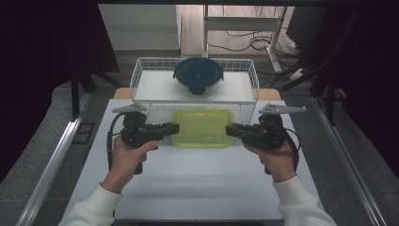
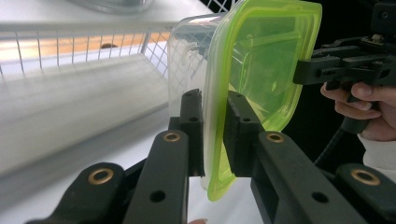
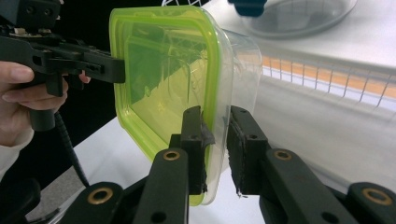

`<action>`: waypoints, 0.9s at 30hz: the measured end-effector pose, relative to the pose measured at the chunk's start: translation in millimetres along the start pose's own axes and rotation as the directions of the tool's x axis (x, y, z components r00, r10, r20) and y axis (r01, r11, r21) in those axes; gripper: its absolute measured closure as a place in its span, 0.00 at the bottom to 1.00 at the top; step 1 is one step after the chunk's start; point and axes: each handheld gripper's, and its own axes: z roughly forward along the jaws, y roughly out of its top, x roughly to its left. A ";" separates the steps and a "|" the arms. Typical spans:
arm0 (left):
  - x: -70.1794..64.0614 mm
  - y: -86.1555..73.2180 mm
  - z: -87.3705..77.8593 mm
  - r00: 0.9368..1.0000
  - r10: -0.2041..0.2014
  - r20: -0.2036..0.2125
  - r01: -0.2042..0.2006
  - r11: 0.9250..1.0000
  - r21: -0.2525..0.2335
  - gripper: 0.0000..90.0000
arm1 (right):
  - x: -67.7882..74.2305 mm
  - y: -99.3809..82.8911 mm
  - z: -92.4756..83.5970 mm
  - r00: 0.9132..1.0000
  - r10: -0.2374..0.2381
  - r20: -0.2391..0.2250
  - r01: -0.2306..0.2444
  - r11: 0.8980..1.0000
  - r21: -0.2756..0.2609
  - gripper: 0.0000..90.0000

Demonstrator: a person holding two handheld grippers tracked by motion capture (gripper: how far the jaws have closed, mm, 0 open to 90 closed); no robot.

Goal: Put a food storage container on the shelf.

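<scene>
A clear rectangular container with a lime-green lid (image 1: 203, 128) hangs level between my two grippers, just in front of the wire rack. My left gripper (image 1: 175, 128) is shut on the rim at the lid's left edge. In the left gripper view the jaws (image 2: 214, 100) pinch the green lid's edge (image 2: 261, 60). My right gripper (image 1: 229, 130) is shut on the right edge. The right gripper view has the rim of the container (image 3: 163, 70) running between that gripper's jaws (image 3: 215, 116). Each gripper view also shows the other hand's gripper on the far edge.
A white wire rack (image 1: 141, 75) stands on the table (image 1: 197, 179) at the back. On it sits a round glass container with a dark blue lid (image 1: 198, 74). Beyond the table are a desk frame and loose cables on the floor.
</scene>
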 end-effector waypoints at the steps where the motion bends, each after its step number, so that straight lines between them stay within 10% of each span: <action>1: 0.3 3.0 0.3 1.000 0.001 -0.001 -0.001 1.000 -0.001 0.88 | -0.5 2.8 -0.4 1.000 -0.005 0.002 0.005 1.000 -0.001 0.85; 27: 33.8 96.5 -5.0 0.999 -0.019 0.032 0.020 0.999 -0.049 0.88 | -22.1 98.4 12.4 0.999 -0.034 -0.041 0.032 0.998 -0.056 0.85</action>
